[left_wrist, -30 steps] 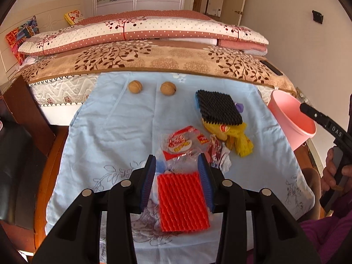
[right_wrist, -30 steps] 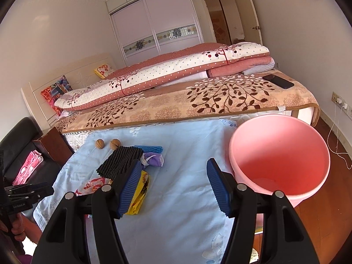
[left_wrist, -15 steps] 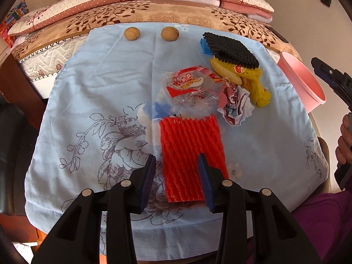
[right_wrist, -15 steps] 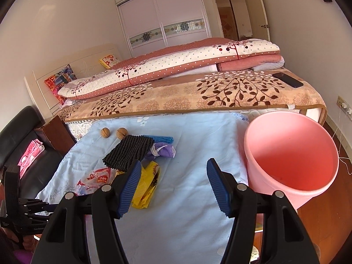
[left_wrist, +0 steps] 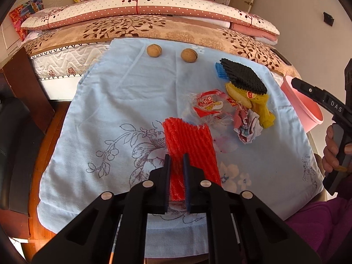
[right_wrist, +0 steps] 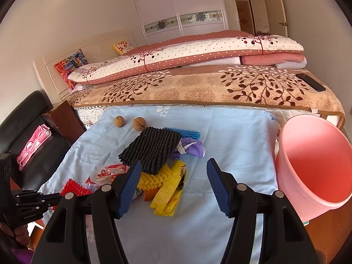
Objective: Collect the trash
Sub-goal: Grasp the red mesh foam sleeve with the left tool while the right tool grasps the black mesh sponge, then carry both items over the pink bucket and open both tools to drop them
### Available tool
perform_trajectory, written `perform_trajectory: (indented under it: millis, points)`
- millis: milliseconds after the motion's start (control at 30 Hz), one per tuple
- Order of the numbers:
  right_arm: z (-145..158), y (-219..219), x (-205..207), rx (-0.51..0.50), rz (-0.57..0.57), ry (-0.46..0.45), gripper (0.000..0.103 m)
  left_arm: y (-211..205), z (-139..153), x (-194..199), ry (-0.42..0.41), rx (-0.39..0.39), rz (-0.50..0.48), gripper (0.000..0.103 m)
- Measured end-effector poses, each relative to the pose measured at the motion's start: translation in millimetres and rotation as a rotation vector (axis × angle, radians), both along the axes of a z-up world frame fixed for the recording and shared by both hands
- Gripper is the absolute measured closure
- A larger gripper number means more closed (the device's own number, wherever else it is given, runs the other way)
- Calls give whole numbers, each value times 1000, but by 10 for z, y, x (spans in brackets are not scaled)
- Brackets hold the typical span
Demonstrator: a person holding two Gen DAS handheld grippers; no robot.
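Just closed down to a narrow gap at the left gripper (left_wrist: 176, 160), pinching a strip of the red foam net (left_wrist: 189, 140) at its near end. Gripped only along the net's left part, with the right part left outside the jaws. Lay flat on the blue cloth (left_wrist: 132, 101) on the near side of the table, in front of the bed.

Stood spread wide and empty at the right gripper (right_wrist: 173, 165), hovering above the yellow net (right_wrist: 169, 189) and black foam net (right_wrist: 151, 151).

Likely trouble from here:
- Could slip free on lifting, since soft, springy foam was caught by one thin strip.
- Could tear along a rib for the same reason.
- Could snag the clear snack wrapper (left_wrist: 209, 105), which touched the net's far end, and drag it along.
- Could catch a fold of the cloth in the pinch and tug the walnuts (left_wrist: 154, 50) loose; impossible to tell whether cloth was caught.
- Could swing and miss the rim on the way to the pink bucket (right_wrist: 312, 154), well apart at the table's right edge, because most of the net would hang loose below the jaws.

Ran lengthwise from the jaws away toward the bed, far end leaning slightly left, ribs along the same line. Ended in a ragged far edge pointing at the wrapper.
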State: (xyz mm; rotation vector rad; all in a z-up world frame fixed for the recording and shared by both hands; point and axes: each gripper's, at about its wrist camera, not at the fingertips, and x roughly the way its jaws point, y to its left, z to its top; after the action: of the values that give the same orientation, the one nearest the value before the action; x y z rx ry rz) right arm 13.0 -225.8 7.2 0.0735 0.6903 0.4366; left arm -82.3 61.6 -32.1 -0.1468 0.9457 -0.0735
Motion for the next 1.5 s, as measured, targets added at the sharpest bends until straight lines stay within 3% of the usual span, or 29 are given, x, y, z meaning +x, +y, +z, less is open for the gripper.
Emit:
perform_trajectory:
  millis: [267,567,667,800,867,1500]
  points:
    - [-90,273,318,25,29,75,42,177,209,34,-93,-43,44,93]
    - [-348,458,619,8,30,201,54,366,393,-2,-161,-113,76,93]
    - [-423,489,661,3,39,234,61,350,458,9,-180,-119,72,93]
    - [-453,495,672,21,46,253,83,320,518,27,-199,-119,64,93]
    - [-425,475,647,29,45,244,93,307,543,22,-205,-116,61,93]
    - [183,21,304,126,-5,49,93,80,1024,-37,-339,-98,3,93]
